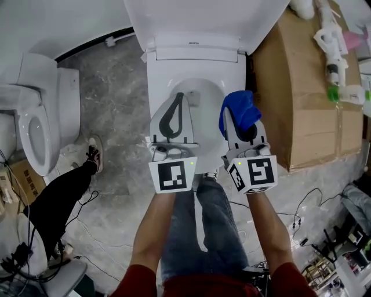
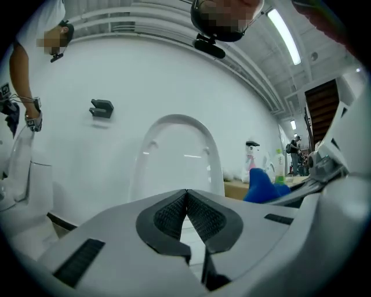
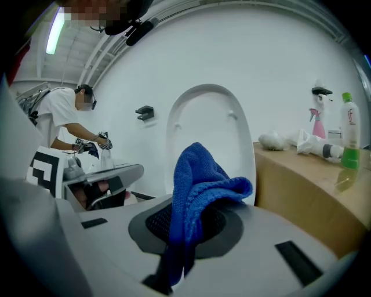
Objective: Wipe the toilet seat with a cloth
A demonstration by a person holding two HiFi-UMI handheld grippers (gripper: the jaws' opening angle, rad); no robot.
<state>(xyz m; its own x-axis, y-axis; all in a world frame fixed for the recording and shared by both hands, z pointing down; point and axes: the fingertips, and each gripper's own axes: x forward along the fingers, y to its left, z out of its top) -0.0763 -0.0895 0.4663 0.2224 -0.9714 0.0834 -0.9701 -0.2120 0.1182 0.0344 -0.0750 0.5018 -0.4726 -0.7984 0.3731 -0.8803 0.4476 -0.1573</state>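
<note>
We hold the left gripper (image 1: 178, 98) (image 2: 186, 200) over the left side of the toilet (image 1: 194, 58). Its jaws are pressed together with nothing between them. The right gripper (image 1: 236, 119) (image 3: 188, 217) is clamped on the blue cloth (image 1: 240, 110) (image 3: 200, 185), which hangs above the right side of the seat (image 1: 197, 82). Both grippers cover much of the seat's sides and front.

The lid (image 1: 203, 17) (image 3: 208, 133) stands raised behind them. A cardboard box (image 1: 301, 104) sits just beside the toilet on the right, and a spray bottle (image 3: 317, 116) and a green-capped bottle (image 3: 348, 130) stand on it. A second toilet (image 1: 40, 116) is on the left, with another person's leg (image 1: 64, 194) near it and cables on the floor.

We count two toilets, two grippers, one cloth and one box.
</note>
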